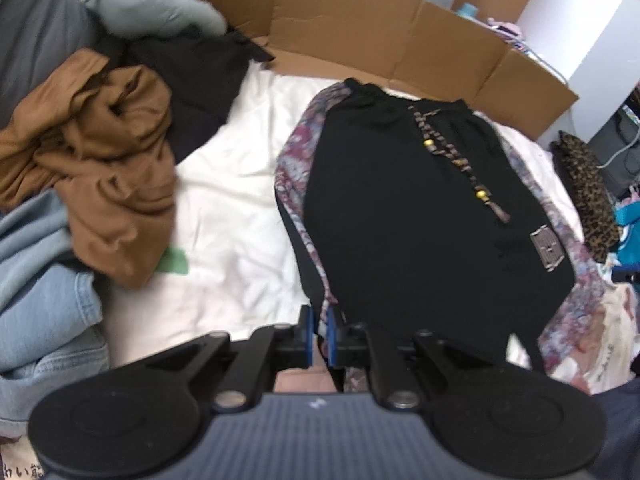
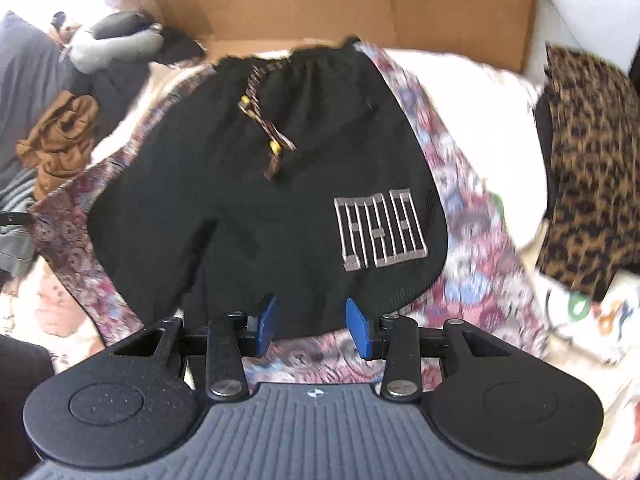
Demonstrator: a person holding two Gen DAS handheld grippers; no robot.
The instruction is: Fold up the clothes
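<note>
Black shorts (image 1: 400, 208) with paisley side panels, a beaded drawstring (image 1: 460, 160) and a grey patch (image 2: 380, 232) lie spread on a white sheet (image 1: 240, 200). My left gripper (image 1: 319, 332) is at the near left hem, its blue pads almost together and shut on the hem's edge. My right gripper (image 2: 312, 326) hovers over the near hem of the other leg with its pads well apart. Black and paisley cloth shows in the gap between them, and neither pad presses on it.
A pile of clothes sits left: a brown garment (image 1: 104, 160), denim (image 1: 44, 312), black and grey pieces. Flattened cardboard (image 1: 360, 32) lines the far edge. A leopard-print cloth (image 2: 592, 168) lies to the right.
</note>
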